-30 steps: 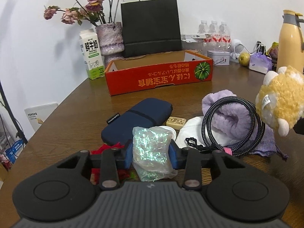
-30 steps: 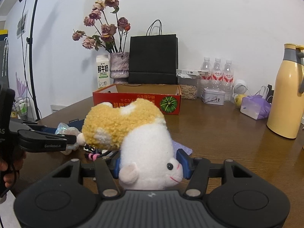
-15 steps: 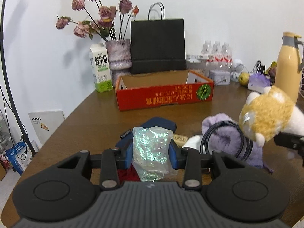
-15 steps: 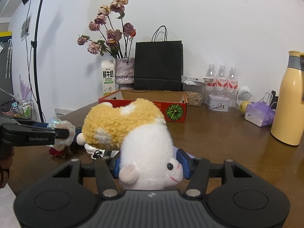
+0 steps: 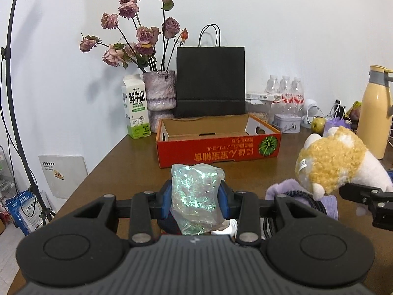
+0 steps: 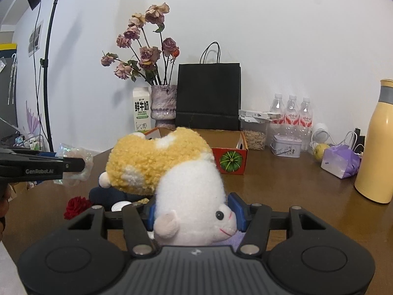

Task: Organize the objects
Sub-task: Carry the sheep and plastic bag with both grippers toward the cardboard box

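your left gripper (image 5: 195, 196) is clamped on a crinkly shiny plastic packet (image 5: 196, 198), which sits at the centre of the left wrist view with a blue pad pressed to each side of it. the packet stands up between the fingers and is lifted clear of the brown table (image 5: 118, 172). in the right wrist view the same gripper enters from the left edge, and the packet shows as a pale crumple just behind its black finger.

your right gripper (image 6: 194, 215) is closed on a plush toy (image 6: 186, 184), low in the centre of the right wrist view. the blue pads squeeze the toy's white head, which hangs face down near the camera, while its curly yellow body sticks up and to the left. in the left wrist view the toy appears at the right edge, held above a purple cloth (image 5: 285, 186) and a dark coiled cable (image 5: 316, 204).

an open red cardboard box (image 5: 218, 151) sits on the table in the middle of the left wrist view, just above the packet in the frame. behind it, against the white wall, stand a black paper bag (image 5: 210, 81), a vase of dried roses (image 5: 159, 93) and a milk carton (image 5: 135, 109). a tall yellow flask (image 5: 373, 115) stands at the right edge.

in the lower left of the right wrist view, a red fabric rose (image 6: 77, 205) lies on the table beside a dark blue pouch (image 6: 105, 195).
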A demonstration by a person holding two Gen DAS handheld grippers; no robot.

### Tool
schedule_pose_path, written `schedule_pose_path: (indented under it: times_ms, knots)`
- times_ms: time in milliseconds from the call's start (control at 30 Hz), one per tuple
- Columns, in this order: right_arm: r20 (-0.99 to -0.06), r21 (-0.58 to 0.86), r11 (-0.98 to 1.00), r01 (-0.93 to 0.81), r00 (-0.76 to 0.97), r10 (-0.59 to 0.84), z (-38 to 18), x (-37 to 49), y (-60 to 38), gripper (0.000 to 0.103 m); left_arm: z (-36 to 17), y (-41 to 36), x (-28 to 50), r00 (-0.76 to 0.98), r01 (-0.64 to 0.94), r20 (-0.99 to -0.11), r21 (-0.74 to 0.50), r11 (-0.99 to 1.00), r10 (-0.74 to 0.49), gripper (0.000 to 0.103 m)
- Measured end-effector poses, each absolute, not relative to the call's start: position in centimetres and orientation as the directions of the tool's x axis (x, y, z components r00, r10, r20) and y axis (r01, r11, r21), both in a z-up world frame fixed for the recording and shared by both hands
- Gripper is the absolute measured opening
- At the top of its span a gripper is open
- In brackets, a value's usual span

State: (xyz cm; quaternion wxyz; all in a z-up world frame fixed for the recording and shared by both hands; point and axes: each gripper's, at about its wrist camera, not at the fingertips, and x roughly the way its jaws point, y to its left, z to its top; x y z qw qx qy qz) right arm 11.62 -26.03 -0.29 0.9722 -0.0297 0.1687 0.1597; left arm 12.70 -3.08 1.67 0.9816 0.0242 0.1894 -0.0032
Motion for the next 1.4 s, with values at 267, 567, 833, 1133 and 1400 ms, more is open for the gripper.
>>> schedule_pose_path:
  times_ms: [267, 567, 833, 1133, 1400]
  knots:
    - [-0.331, 0.004, 0.946, -0.324, 0.892, 0.307, 0.5, 14.3, -24.8, 0.055, 2.5, -2.6, 15.0, 0.932, 0.011, -0.361, 0.032, 0.999, 0.001, 0.038]
    - [-0.317, 0.019, 0.945, -0.326, 0.895, 0.315, 1.5, 18.4, -23.7, 0.055, 3.5, -2.5, 19.0, 0.937, 0.004, -0.349, 0.022, 1.0, 0.004, 0.038]
    - [-0.309, 0.021, 0.943, -0.332, 0.895, 0.322, 2.5, 22.8, -22.7, 0.055, 4.6, -2.6, 23.2, 0.941, 0.005, -0.338, 0.029, 1.0, 0.005, 0.038]
    - [-0.293, -0.003, 0.943, -0.334, 0.902, 0.318, 3.9, 27.4, -21.6, 0.055, 5.6, -2.6, 27.4, 0.944, 0.0, -0.33, 0.04, 0.999, 0.014, 0.038]
    - [-0.296, 0.008, 0.943, -0.333, 0.9, 0.32, 4.9, 31.5, -21.2, 0.056, 6.5, -2.5, 31.8, 0.941, -0.012, -0.337, 0.026, 1.0, 0.021, 0.038]
